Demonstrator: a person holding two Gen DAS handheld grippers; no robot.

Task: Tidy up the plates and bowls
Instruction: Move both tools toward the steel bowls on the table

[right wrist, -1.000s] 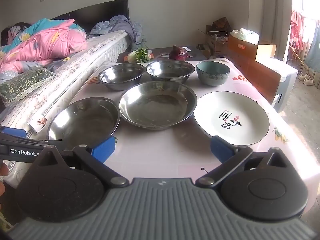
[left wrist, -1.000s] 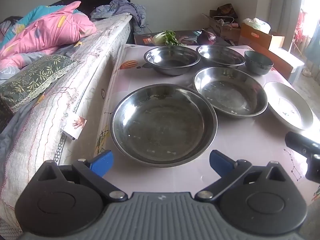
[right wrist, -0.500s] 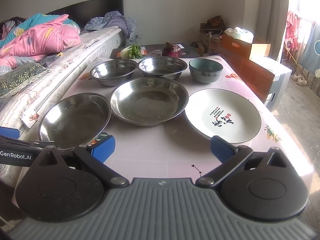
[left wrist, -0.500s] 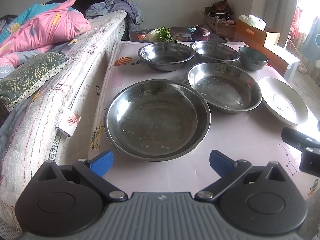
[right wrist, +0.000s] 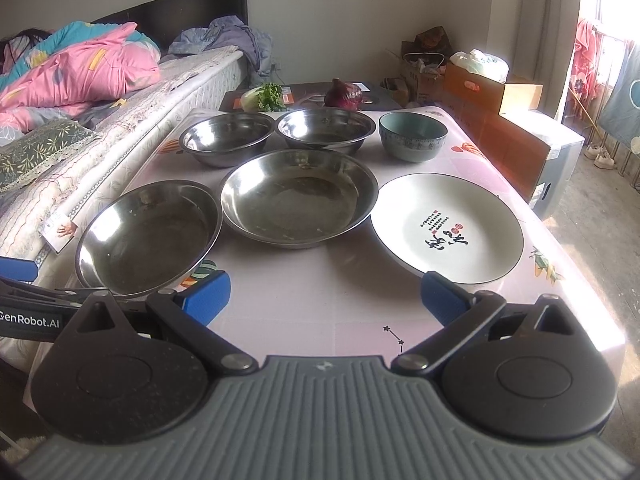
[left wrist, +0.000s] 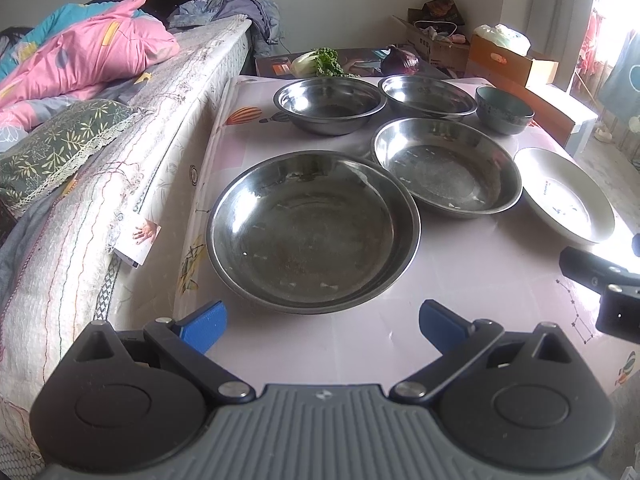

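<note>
Both tools, left tool [left wrist: 322, 322] and right tool [right wrist: 325, 294], have backed off the near steel plate [left wrist: 314, 230], jaws apart, empty; sorting not begun.

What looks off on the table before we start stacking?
Little. All six dishes sit upright, unstacked and intact. Only oddity: the near left steel plate sits by the table corner nearest the bed, and whether its rim overhangs can't be told. Both grippers hover open.

Low table with pink patterned cloth [right wrist: 304, 304] carries: near row, two wide shallow steel plates [right wrist: 148, 236] [right wrist: 298, 196] and a white ceramic plate with printed characters [right wrist: 446, 226]; far row, two deeper steel bowls [right wrist: 227, 138] [right wrist: 326, 130], one teal ceramic bowl [right wrist: 413, 136].
</note>
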